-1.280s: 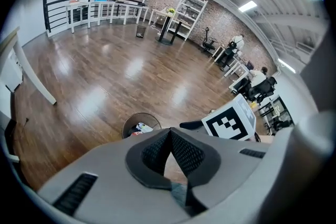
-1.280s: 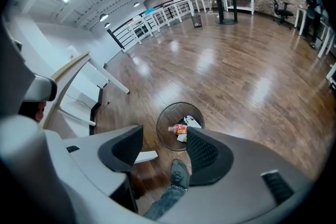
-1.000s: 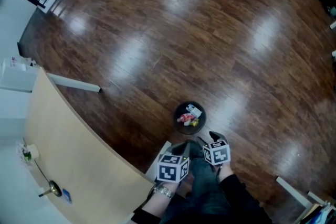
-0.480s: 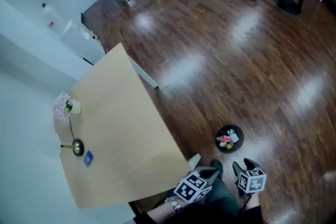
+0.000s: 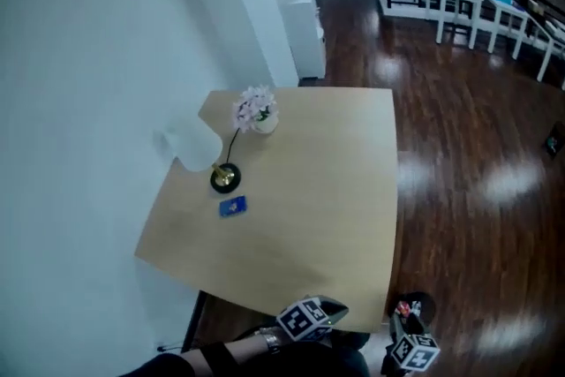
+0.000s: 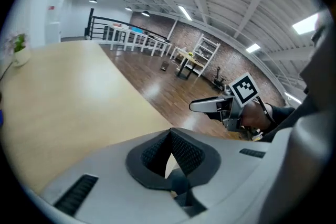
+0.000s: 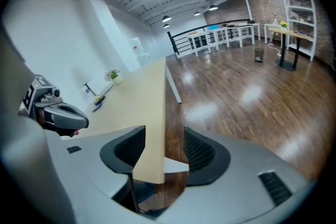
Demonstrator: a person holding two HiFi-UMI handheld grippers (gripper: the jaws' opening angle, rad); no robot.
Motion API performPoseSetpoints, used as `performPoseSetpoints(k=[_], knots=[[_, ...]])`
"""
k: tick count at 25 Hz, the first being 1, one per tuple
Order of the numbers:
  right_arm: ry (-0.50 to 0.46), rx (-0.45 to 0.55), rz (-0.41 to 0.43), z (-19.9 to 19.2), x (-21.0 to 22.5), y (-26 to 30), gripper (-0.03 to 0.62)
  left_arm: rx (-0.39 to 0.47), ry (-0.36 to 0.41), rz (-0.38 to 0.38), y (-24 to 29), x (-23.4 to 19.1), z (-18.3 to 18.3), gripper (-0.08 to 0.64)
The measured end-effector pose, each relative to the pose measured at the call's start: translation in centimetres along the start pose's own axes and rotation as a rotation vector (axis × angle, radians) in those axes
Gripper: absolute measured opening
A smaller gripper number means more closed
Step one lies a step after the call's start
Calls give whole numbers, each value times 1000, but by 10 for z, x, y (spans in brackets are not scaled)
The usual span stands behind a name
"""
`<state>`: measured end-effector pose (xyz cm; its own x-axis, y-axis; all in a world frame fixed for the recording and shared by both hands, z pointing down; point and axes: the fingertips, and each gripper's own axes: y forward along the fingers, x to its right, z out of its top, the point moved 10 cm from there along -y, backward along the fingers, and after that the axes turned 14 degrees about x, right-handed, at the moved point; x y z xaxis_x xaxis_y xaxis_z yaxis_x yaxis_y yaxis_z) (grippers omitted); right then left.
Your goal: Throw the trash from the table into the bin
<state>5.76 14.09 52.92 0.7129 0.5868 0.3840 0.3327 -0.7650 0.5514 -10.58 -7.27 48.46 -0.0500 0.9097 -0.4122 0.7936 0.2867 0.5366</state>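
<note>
The blue scrap [image 5: 232, 207] lies near the surface's [image 5: 335, 190] wall-side edge, nearer the closed, empty left tongs [image 6: 169, 139]; the right tongs [image 7: 164, 147] gape empty.

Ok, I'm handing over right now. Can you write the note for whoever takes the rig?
Left gripper: jaws together, empty.
Right gripper: jaws apart, just been closing a little, nothing between them.
Bin: on the floor by the table's near corner, with trash inside.
Done: some trash is binned.
Left: a small blue item on the table may be trash. It lies near the gold-based stand and flower vase. Check it and bin it if so.
</note>
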Motion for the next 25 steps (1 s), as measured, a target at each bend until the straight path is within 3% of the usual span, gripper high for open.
performPoseSetpoints(k=[8,13,18,25], knots=[[-275,-125,312,20,-163,85,239,193,-224,280,-121,-103,-42,0],[-414,-209,420,20,-234,138,239,308,-310,417,-182,-160,-63,0],[-461,-254,491,6,-309,185,239,347,-333,490,-227,-198,-88,0],[-549,-304,558,-19,-393,246,239,360,-380,530,-271,-240,-113,0]])
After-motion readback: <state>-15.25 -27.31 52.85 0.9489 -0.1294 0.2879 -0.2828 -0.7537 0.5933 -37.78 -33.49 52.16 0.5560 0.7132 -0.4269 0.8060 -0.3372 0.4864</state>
